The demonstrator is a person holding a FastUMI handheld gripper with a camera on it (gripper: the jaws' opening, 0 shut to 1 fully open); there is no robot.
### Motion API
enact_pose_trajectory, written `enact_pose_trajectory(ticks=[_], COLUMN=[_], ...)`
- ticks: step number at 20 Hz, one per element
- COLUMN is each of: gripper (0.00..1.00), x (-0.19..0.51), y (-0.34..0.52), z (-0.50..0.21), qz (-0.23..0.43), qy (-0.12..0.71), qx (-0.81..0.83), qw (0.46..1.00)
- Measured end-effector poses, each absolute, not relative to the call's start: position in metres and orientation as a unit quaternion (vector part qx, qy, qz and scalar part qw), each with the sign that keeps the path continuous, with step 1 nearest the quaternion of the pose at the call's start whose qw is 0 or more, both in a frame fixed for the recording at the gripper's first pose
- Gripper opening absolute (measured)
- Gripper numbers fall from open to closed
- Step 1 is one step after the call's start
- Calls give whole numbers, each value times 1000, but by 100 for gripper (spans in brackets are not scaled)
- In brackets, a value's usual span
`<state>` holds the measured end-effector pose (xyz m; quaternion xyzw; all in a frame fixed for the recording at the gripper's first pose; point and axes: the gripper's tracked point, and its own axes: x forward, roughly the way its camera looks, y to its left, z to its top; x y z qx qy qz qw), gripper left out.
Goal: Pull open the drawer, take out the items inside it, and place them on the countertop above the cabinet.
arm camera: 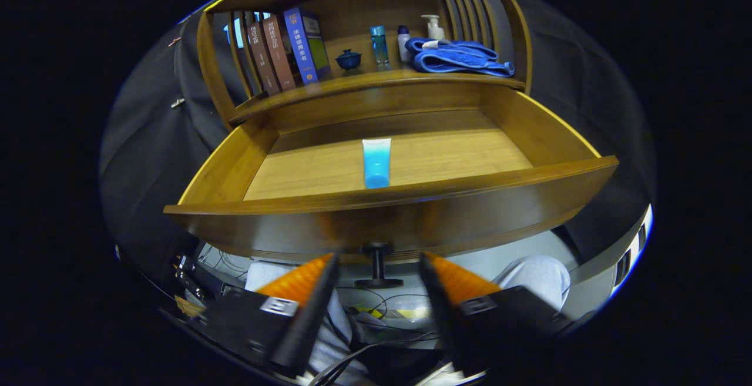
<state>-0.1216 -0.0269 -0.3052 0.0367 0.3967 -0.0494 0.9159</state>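
The wooden drawer (529,133) stands pulled out toward me, its front panel (388,221) just beyond the fingers. Inside it lies a blue and white tube (376,161), near the front wall and about midway across. The dark round knob (378,265) on the drawer front sits between my fingertips, and neither finger touches it. My gripper (379,259) is open, held below the drawer's rim. The countertop (376,83) above the cabinet runs behind the drawer.
On the countertop stand several books (285,48), a small blue lidded cup (348,59), a blue bottle (380,45), a white bottle (403,42), a pump bottle (433,26) and a folded blue towel (461,57). Below the drawer are a person's knees (537,274) and cables (376,309).
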Motion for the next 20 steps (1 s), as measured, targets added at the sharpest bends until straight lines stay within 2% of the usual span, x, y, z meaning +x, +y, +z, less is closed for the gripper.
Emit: enact_pose_trajectory(ticks=[2,6,12,20], gripper=[100,100,100,100], x=[-125,-111,-31,59], y=[-28,-25,-22,-19], z=[-270,-214,-190,-271], qz=[-49,-44,-22,-33], qy=[376,329,345,491], qx=[33,60,35,24], qw=[925,941,938,870])
